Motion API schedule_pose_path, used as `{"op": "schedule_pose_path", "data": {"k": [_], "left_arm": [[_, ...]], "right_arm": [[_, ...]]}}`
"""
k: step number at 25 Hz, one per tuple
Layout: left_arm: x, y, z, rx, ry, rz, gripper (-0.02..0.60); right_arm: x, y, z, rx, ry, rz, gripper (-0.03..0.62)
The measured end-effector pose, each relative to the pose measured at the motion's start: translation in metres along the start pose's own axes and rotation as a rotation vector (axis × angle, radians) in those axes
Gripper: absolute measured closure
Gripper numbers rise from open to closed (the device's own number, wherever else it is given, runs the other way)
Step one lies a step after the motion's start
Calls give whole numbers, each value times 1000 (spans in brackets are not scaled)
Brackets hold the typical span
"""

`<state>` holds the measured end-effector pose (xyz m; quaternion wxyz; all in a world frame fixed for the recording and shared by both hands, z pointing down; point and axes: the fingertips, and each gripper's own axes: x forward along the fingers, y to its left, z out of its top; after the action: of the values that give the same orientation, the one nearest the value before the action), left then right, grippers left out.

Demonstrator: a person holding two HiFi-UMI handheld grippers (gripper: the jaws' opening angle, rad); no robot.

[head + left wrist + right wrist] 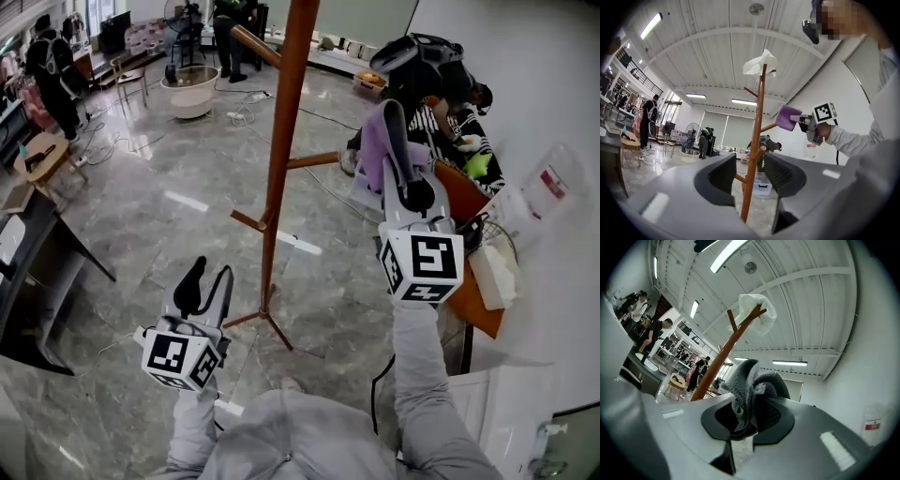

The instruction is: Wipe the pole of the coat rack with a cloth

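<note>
Left gripper (208, 281) is hovering low, left of the pole (278, 159), jaws standing wide apart and holding nothing. In the left gripper view the pole is lining up with the gap but sitting well beyond it, no contact.

Pole is standing upright on splayed feet (279, 333), pegs (312, 160) branching off both sides, a white rag (760, 63) draping over the top.

Right gripper (392, 117) is riding high, right of the pole and apart from it, jaws pinching tight on a bunched purple-grey cloth (372, 141).

My read: wiping not yet started.

Doing it well:
- be laying the cloth's loose bulge on the wood, not the jaw tips
- be pressing lightly, stroking along the shaft
- be working round each peg, not snagging on it

Rack is looking tippy, so the left gripper should probably be closing on the lower pole to steady it.
</note>
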<state>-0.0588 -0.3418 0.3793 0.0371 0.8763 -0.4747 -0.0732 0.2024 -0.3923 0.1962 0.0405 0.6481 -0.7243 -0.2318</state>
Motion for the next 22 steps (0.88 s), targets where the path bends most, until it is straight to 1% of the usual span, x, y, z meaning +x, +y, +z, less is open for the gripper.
{"op": "schedule_pose_path", "data": {"k": [3, 5, 7, 10, 12, 14, 16, 19, 22], "left_arm": [[0, -4, 2, 7, 2, -3, 385], [-1, -5, 3, 12, 4, -4, 385], [-2, -4, 4, 16, 7, -2, 385], [-6, -3, 4, 23, 12, 12, 385], [-9, -2, 4, 27, 11, 28, 385], [-13, -1, 5, 31, 10, 45, 385], [-17, 1, 6, 33, 11, 62, 385], [-24, 8, 7, 35, 15, 94, 385], [-33, 15, 8, 36, 13, 133, 385]], "right_arm": [[-11, -11, 3, 7, -15, -17, 545], [-18, -7, 14, 1, -63, 6, 545], [-26, 8, 32, -24, -153, 70, 545], [-40, 42, 59, -92, -299, 193, 545], [-45, 69, 69, -156, -359, 266, 545], [-44, 94, 65, -216, -370, 334, 545], [-42, 117, 54, -278, -350, 395, 545], [-37, 157, 35, -403, -349, 491, 545], [-30, 192, 11, -474, -351, 594, 545]]}}
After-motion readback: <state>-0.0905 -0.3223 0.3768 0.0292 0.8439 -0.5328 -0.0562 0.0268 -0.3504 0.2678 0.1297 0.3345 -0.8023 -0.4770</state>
